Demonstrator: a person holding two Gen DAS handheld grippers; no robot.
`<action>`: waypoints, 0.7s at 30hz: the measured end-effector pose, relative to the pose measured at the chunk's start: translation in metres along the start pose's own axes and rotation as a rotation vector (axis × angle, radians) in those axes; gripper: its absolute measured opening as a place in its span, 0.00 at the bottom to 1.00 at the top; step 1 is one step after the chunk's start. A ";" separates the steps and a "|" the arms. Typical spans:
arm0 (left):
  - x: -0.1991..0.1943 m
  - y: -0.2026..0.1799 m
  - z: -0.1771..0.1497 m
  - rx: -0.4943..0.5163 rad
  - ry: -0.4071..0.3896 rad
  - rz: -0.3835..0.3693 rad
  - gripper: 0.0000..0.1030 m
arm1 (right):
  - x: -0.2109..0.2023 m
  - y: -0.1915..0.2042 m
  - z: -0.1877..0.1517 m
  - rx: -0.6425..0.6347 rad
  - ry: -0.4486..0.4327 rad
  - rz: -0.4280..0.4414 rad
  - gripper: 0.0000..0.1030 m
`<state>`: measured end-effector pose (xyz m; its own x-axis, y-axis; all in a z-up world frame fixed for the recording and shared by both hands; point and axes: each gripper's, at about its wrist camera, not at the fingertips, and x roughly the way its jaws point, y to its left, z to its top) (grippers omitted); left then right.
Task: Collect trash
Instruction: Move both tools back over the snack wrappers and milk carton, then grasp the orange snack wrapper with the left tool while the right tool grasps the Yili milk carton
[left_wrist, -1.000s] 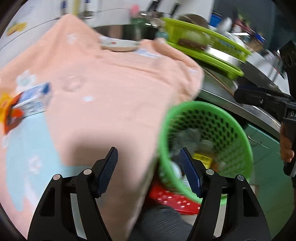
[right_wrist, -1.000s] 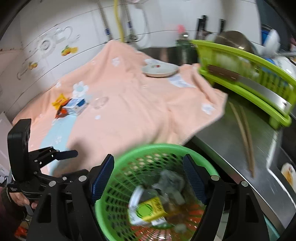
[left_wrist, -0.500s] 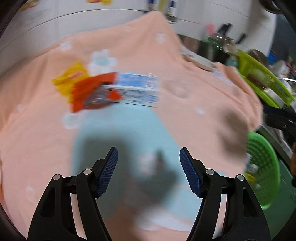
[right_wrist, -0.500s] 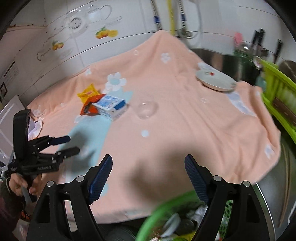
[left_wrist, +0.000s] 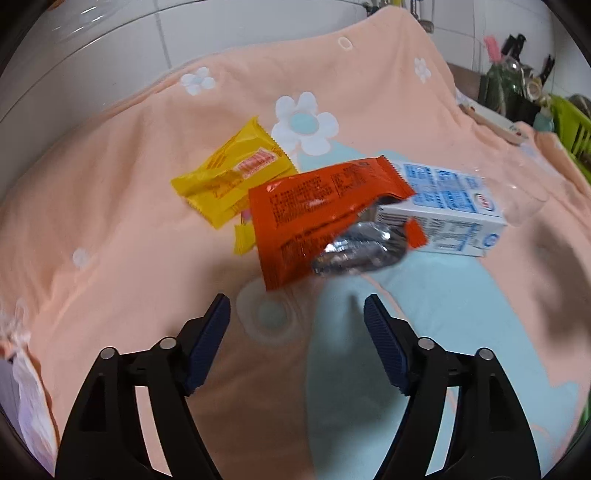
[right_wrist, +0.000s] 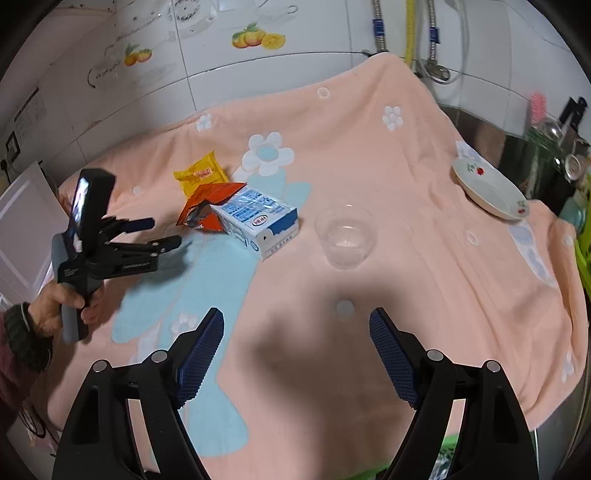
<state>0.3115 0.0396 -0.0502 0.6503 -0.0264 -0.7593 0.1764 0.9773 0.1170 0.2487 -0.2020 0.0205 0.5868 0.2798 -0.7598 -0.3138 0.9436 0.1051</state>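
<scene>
Trash lies bunched on the peach flowered blanket (left_wrist: 110, 206): from left to right a yellow snack wrapper (left_wrist: 232, 177) at 10 o'clock, an orange wrapper (left_wrist: 317, 214) with its torn foil end at centre, and a blue-and-white milk carton (left_wrist: 443, 206) at 2 o'clock, the left gripper (left_wrist: 297, 317) having swung off the green basket a second ago to hover just short of them, jaws wide apart and empty, so I judge another pickup is beginning. The right gripper (right_wrist: 295, 332) also hangs spread and empty above the blanket, a clear cup (right_wrist: 345, 236) and a plate (right_wrist: 487, 188) beyond it. Only a green sliver of the basket (right_wrist: 452, 443) shows at 5 o'clock, its contents hidden, and motion blur smears the wrapper print.
</scene>
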 end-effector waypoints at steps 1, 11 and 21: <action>0.005 -0.001 0.002 0.019 0.000 0.005 0.79 | 0.004 0.001 0.003 -0.007 0.004 0.001 0.78; 0.026 -0.006 0.016 0.111 -0.026 -0.030 0.51 | 0.041 0.013 0.030 -0.097 0.044 -0.001 0.79; 0.016 0.000 0.015 0.108 -0.087 -0.081 0.18 | 0.066 0.024 0.057 -0.132 0.063 0.038 0.79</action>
<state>0.3331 0.0356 -0.0524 0.6915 -0.1271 -0.7111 0.3060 0.9432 0.1290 0.3220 -0.1513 0.0095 0.5264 0.2991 -0.7959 -0.4329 0.8999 0.0519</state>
